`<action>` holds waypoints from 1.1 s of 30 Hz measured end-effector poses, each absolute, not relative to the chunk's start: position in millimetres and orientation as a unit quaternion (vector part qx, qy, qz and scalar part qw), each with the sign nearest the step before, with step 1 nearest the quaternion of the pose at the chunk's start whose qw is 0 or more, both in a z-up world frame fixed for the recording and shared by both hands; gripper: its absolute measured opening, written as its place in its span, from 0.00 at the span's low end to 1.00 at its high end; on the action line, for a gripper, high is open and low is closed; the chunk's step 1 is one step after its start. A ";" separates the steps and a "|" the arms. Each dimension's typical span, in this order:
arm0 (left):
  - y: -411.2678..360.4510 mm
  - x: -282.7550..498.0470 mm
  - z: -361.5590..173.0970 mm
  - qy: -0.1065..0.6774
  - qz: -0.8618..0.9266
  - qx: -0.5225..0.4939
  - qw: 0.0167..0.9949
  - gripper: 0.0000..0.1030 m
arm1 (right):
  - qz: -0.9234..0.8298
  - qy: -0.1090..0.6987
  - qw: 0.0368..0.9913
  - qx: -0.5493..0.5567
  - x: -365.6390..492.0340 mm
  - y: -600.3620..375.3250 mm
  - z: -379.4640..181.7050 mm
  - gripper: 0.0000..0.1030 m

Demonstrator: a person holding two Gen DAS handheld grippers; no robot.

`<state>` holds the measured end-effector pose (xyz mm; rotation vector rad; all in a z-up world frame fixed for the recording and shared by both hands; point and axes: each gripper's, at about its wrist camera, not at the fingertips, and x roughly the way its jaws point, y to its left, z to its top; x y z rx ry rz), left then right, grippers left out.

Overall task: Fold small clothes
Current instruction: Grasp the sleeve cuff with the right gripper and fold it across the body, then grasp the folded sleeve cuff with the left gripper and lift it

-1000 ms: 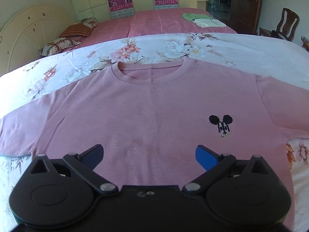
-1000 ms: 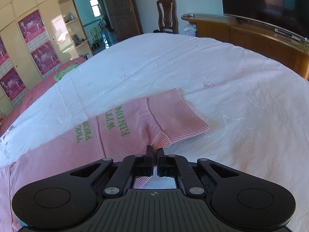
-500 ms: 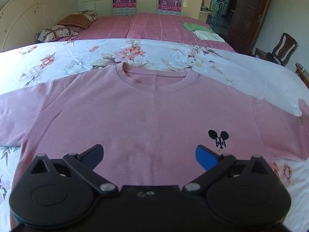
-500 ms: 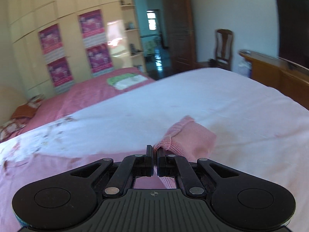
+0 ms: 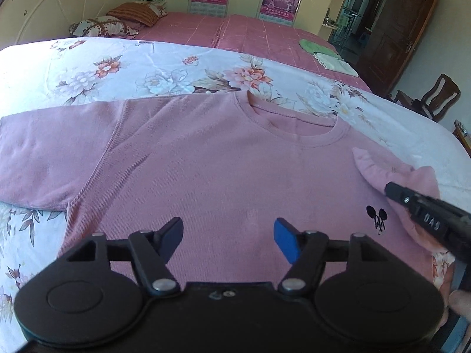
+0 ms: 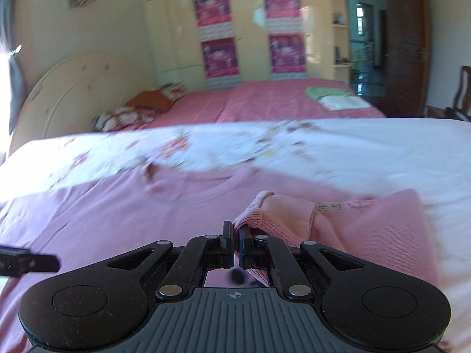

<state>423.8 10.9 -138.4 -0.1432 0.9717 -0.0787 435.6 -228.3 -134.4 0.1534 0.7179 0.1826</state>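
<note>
**Sleeve Cuff Clamped by Right Gripper, Left Gripper Closing Over Shirt Body**

The pink shirt (image 5: 223, 170) lay front-up and flat on the floral sheet (image 5: 164, 70), its collar toward the far side. One sleeve (image 5: 50, 158) extended flat to the left in the left wrist view. The opposite sleeve was folded in over the chest, and its ribbed cuff (image 6: 250, 214) was pinched between the jaws of the right gripper (image 6: 235, 232), which were together on the fabric. The small black emblem (image 5: 376, 217) lay just beside that gripper.

The left gripper (image 5: 228, 232) was positioned above the lower body of the shirt. Its jaws stood apart and were closing; no fabric was raised between the blue pads (image 5: 284, 241).

Beyond the sheet lay a pink bedspread (image 5: 253, 35) bearing pillows (image 5: 117, 20) and folded laundry (image 5: 326, 56).
</note>
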 end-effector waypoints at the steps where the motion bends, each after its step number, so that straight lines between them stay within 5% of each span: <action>1: 14.7 425.4 -139.3 0.465 -0.038 -0.070 0.881 0.65 | 0.096 0.359 0.926 0.071 436.0 -214.5 -139.4 0.02; 4: 23.2 430.0 -142.7 0.465 -0.043 -0.075 0.881 0.81 | 0.111 0.373 0.919 0.061 438.6 -187.6 -149.2 0.02; 7: 26.7 433.8 -144.7 0.464 -0.051 -0.079 0.881 0.83 | 0.118 0.386 0.914 0.034 435.5 -168.9 -154.0 0.10; 8: 27.0 435.2 -145.4 0.465 -0.053 -0.078 0.880 0.83 | 0.124 0.386 0.913 0.034 431.7 -168.2 -153.3 0.20; 9: 27.2 436.2 -145.9 0.465 -0.054 -0.076 0.880 0.83 | 0.135 0.384 0.913 0.036 430.6 -165.3 -152.9 0.50; 10: 27.3 437.0 -146.7 0.464 -0.055 -0.073 0.881 0.83 | 0.144 0.380 0.913 0.029 427.8 -162.5 -151.5 0.68; 13: 26.6 438.2 -149.0 0.463 -0.058 -0.063 0.882 0.83 | 0.166 0.363 0.917 -0.014 413.4 -151.5 -145.3 0.69; 23: -64.2 433.6 -157.9 0.446 -0.184 0.039 0.875 0.80 | 0.064 0.374 0.921 0.083 373.3 -247.3 -132.1 0.69; 28: -114.2 440.1 -178.5 0.445 -0.199 0.099 0.868 0.62 | 0.016 0.375 0.920 0.115 357.4 -289.9 -131.6 0.69; 33: -124.8 450.9 -194.8 0.444 -0.198 0.092 0.869 0.60 | -0.006 0.371 0.919 0.132 348.1 -313.0 -134.9 0.69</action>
